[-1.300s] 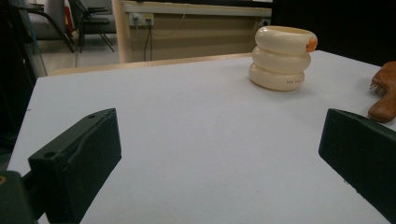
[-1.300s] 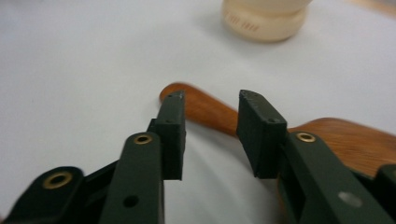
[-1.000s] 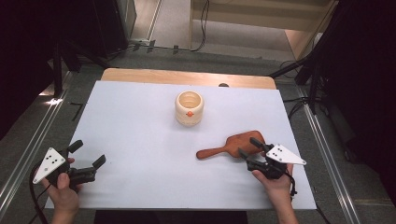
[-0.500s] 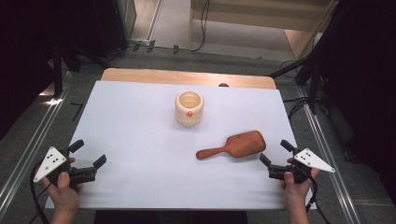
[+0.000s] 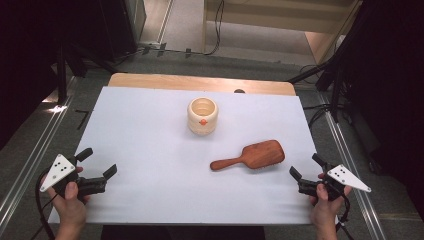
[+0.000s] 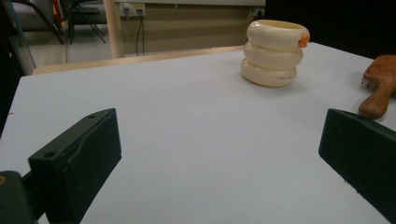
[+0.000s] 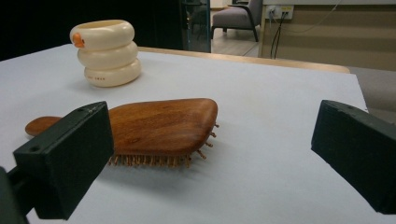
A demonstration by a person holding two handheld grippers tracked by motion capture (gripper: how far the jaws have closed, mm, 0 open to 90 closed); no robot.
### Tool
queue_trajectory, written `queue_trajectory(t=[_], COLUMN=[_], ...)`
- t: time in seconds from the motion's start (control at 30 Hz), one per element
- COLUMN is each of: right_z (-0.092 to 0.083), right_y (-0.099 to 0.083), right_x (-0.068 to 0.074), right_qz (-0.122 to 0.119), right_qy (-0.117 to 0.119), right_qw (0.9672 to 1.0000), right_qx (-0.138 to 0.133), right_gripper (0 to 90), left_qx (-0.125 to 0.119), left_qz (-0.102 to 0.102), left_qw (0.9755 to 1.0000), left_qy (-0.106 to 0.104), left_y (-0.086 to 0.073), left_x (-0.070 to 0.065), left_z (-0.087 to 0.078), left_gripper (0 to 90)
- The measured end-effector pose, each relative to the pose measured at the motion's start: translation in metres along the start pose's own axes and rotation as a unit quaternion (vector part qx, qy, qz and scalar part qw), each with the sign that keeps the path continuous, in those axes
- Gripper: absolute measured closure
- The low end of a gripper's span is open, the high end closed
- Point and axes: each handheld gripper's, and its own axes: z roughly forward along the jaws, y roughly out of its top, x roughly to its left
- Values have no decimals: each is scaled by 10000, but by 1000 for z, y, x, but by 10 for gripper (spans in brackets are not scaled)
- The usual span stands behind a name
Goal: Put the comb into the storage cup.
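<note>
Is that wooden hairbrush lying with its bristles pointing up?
No, in the right gripper view the hairbrush lies with its smooth wooden back up and its bristles down against the white table.

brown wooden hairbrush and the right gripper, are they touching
Apart. In the high view bare white table shows between the brown wooden hairbrush and the open right gripper.

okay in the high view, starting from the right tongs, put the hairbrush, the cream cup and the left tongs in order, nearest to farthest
From the right tongs, at the table's right edge:
1. Hairbrush: lying bristles down just to their left, head end closest.
2. Cream cup: farther back, near the table's middle.
3. Left tongs: across the table at its left edge, open like the right ones.
</note>
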Motion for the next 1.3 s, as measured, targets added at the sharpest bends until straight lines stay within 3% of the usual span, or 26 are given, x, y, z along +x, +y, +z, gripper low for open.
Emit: queue_trajectory(t=[0.2,0.37,0.73,1.3], right_z=[0,0,0,3], right_y=[0,-1,-2,-3], right_x=[1,1,0,2], right_qz=[-35,-50,-19,-64], right_qy=[22,55,90,128], right_qw=[10000,10000,9999,9999], right_qx=[-24,-35,-74,-56], right_gripper=[0,0,0,0], left_qx=[167,200,267,617], left_qz=[240,392,716,966], left_qw=[9996,9989,9965,9896], left_qy=[-1,-191,-338,-874], left_y=[15,31,60,71], left_x=[-16,-30,-51,-82], left_z=[5,10,27,74], left_gripper=[0,0,0,0])
